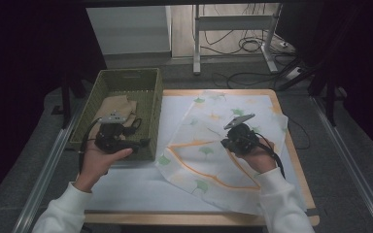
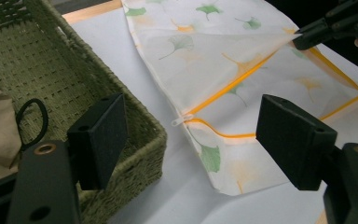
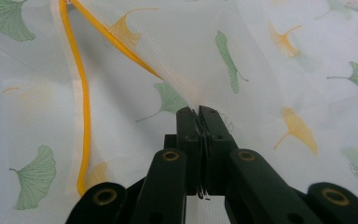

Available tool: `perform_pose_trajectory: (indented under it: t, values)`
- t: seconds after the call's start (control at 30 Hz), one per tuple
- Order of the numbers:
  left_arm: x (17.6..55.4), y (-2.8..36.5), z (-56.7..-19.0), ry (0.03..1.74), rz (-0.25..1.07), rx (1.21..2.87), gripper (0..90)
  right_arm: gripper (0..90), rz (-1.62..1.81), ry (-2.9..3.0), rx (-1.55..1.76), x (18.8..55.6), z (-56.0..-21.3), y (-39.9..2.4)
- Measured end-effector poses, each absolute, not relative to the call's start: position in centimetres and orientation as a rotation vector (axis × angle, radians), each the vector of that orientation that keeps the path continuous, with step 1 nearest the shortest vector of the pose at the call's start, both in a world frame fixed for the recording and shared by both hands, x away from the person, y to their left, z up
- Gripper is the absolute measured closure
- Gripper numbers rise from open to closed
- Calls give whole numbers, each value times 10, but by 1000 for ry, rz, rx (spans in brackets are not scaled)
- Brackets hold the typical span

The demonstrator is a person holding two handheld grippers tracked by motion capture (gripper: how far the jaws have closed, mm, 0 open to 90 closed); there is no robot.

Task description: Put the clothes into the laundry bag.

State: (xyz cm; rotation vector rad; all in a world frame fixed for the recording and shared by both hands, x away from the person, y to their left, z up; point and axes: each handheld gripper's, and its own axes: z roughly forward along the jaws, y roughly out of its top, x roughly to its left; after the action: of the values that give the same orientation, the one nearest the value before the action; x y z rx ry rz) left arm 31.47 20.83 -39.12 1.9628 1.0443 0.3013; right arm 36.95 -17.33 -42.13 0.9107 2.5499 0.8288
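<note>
Woven green basket [image 1: 148, 94] at the table's left, its near corner just beside the white sheet [image 1: 136, 187] covering the wooden table [image 1: 298, 160]. Beige cloth [image 1: 116, 107] lies crumpled inside the basket, a black loop [image 2: 30, 122] resting on it. Beyond the table: grey floor, a white metal frame [image 1: 196, 36], tangled black cables [image 1: 247, 46].
</note>
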Motion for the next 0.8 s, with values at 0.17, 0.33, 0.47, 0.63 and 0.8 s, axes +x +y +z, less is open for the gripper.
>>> perform_pose_trajectory:
  t: [0.17,0.33,0.47,0.63,0.8]
  values:
    - [324,213,-388,1066,308,1961,250,866,829,2547,908,369,-422,-173]
    - [335,215,-386,1092,314,1978,242,866,826,2547,909,369,-421,-173]
    - [344,216,-387,1098,335,1990,227,866,830,2545,912,369,-421,-174]
    - [355,217,-389,1120,343,1991,217,865,836,2542,905,368,-420,-175]
    - [369,222,-389,1164,333,1989,213,865,837,2540,903,368,-419,-175]
